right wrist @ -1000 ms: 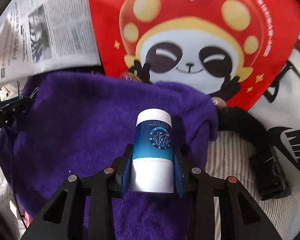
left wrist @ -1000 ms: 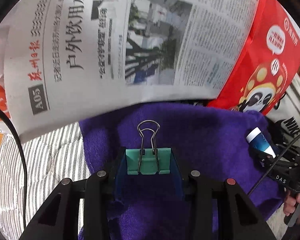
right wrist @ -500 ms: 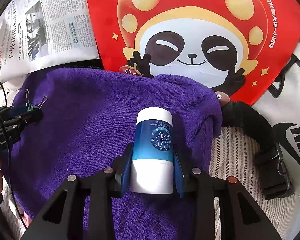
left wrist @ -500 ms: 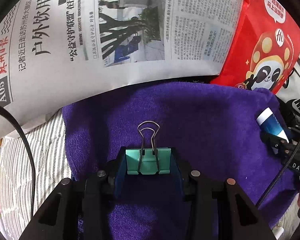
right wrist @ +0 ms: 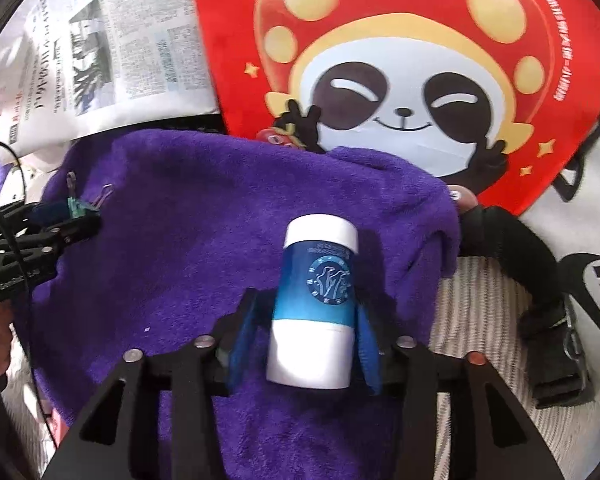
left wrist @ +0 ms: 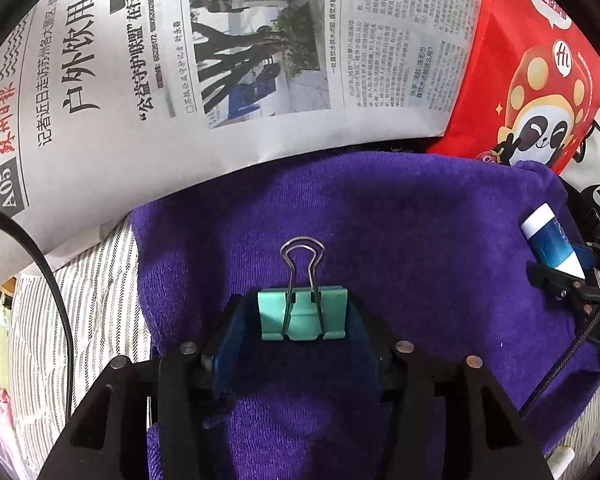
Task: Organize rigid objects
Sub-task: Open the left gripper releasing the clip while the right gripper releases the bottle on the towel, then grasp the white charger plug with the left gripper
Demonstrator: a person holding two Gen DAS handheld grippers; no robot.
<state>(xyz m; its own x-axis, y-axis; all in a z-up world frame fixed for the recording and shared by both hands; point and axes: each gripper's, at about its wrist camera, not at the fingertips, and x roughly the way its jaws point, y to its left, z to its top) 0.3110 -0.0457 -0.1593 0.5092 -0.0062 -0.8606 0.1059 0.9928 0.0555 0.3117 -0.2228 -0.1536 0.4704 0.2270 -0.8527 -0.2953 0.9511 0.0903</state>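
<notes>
On my left gripper [left wrist: 302, 316] the jaws have just been opening: the mint-green binder clip [left wrist: 302, 312] lies on the purple towel [left wrist: 400, 232] between the blue pads [left wrist: 230, 344], with a sliver of towel showing on each side, so I'm no longer pinching it. Its wire handles point away from me, toward the towel's far edge.

My right gripper [right wrist: 306, 340] has just been opening too. The blue-and-white bottle [right wrist: 314, 308] lies between its fingers, white cap pointing away; the left pad stands clear of it, while the right pad sits so near its side that I cannot tell if it touches. It rests near the towel's right edge, beside the striped cloth [right wrist: 476, 312].

Past the towel's far edge lie a newspaper [left wrist: 220, 60] on the left and a red panda-print bag [right wrist: 400, 60] on the right, with a black strap and buckle [right wrist: 556, 344] further right.
</notes>
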